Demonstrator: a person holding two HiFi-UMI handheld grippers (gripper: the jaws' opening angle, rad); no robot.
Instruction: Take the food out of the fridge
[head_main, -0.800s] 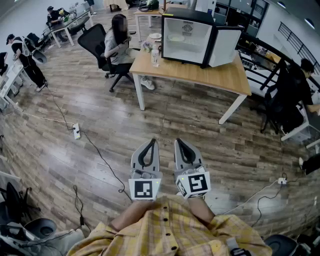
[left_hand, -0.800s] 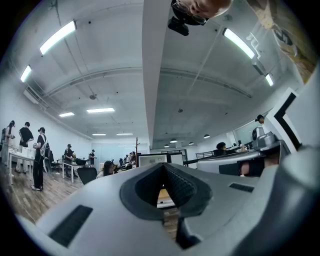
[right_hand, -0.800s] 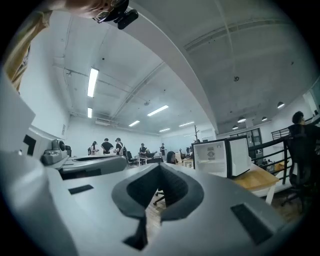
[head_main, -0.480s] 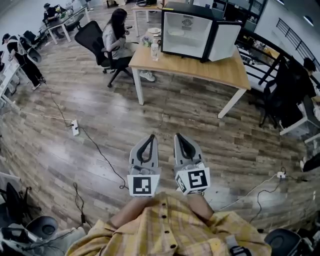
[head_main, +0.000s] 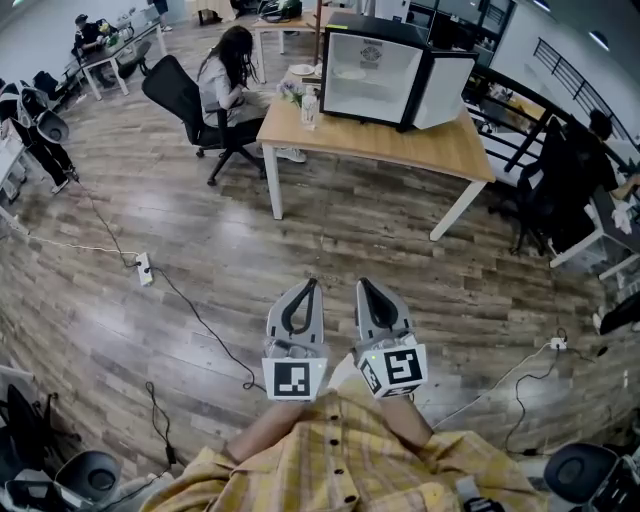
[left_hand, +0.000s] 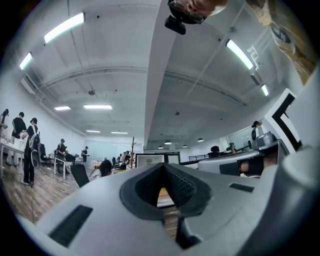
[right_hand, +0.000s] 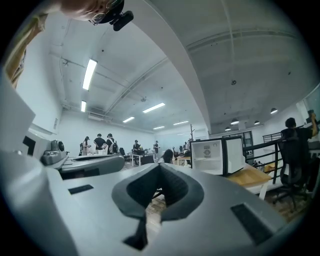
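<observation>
A small black fridge (head_main: 372, 70) stands on a wooden table (head_main: 400, 146) far ahead, its white door (head_main: 446, 90) swung open to the right. A pale flat item lies on its shelf (head_main: 352, 74); I cannot tell what it is. My left gripper (head_main: 313, 284) and right gripper (head_main: 362, 285) hover side by side over the floor close to my body, well short of the table. Both are shut with nothing between the jaws. The fridge (right_hand: 216, 156) shows at the right of the right gripper view, past the right gripper (right_hand: 160, 166). The left gripper (left_hand: 163, 165) points toward it too.
A seated person (head_main: 225, 75) on a black office chair (head_main: 185, 100) is at the table's left end, beside a bottle (head_main: 309, 108). Cables and a power strip (head_main: 143, 268) lie on the wood floor to the left. Chairs and desks (head_main: 560, 190) stand at the right.
The view has shifted slightly, with the table and the seated person drifting a little in the frame. Both grippers stay shut and side by side.
</observation>
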